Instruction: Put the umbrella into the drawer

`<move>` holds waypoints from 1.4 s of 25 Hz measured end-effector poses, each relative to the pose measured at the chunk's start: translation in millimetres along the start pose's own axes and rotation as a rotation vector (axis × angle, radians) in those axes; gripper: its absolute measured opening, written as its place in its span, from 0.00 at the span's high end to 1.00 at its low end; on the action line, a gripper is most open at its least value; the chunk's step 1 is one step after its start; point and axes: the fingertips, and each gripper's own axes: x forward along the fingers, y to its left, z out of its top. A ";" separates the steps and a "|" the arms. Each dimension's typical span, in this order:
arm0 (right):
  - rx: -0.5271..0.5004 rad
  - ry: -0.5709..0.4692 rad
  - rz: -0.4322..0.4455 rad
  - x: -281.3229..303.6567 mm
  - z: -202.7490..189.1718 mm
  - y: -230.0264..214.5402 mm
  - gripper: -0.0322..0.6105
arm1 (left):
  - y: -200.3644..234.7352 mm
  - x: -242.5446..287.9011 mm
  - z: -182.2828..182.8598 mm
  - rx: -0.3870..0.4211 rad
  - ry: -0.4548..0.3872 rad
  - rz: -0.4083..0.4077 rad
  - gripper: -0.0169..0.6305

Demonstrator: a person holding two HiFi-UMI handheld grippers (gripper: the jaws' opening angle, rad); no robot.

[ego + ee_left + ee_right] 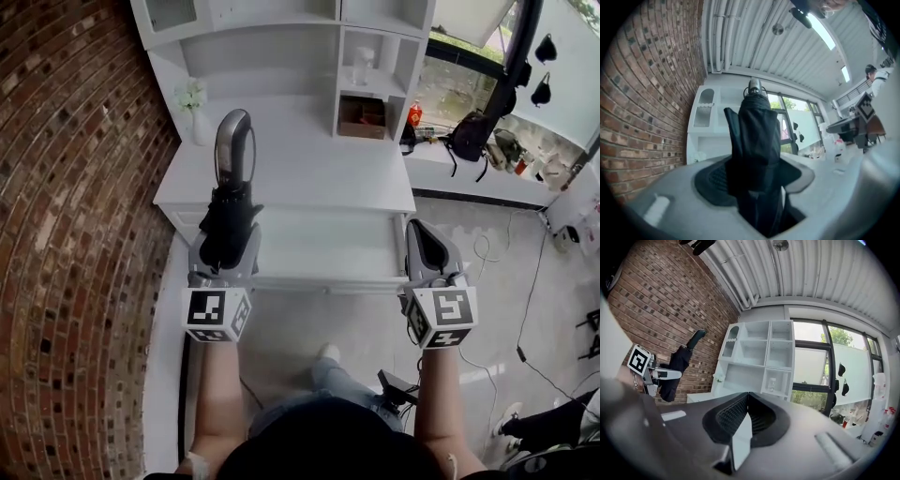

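A folded black umbrella [228, 217] with a grey curved handle [233, 142] stands upright in my left gripper [225, 239], which is shut on its fabric body. In the left gripper view the umbrella [754, 140] fills the space between the jaws and rises in front of the white desk. The desk's drawer [328, 246] is pulled out just beyond both grippers. My right gripper [429, 246] hovers at the drawer's right corner, shut and holding nothing; its pads [747, 401] meet. From the right gripper view the umbrella [677, 366] shows at the far left against the brick wall.
The white desk [309, 173] carries a hutch with shelves [281, 37], a vase of white flowers [192, 98] and a brown box [362, 117]. A brick wall [75, 234] runs along the left. A black backpack [469, 136] sits on the window ledge at right.
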 end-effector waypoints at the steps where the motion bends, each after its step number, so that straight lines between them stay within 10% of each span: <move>1: -0.004 0.002 0.005 11.2 -2.4 -7.9 0.94 | 0.9 13.2 -2.6 -0.001 0.004 0.002 0.59; 15: 0.049 0.063 0.026 106.9 -48.4 -91.2 0.94 | -9.9 146.6 -34.9 0.050 0.089 -0.020 0.59; 35: 0.109 0.166 -0.068 126.3 -91.5 -110.9 0.94 | -87.6 210.6 -147.6 0.470 0.399 -0.488 0.59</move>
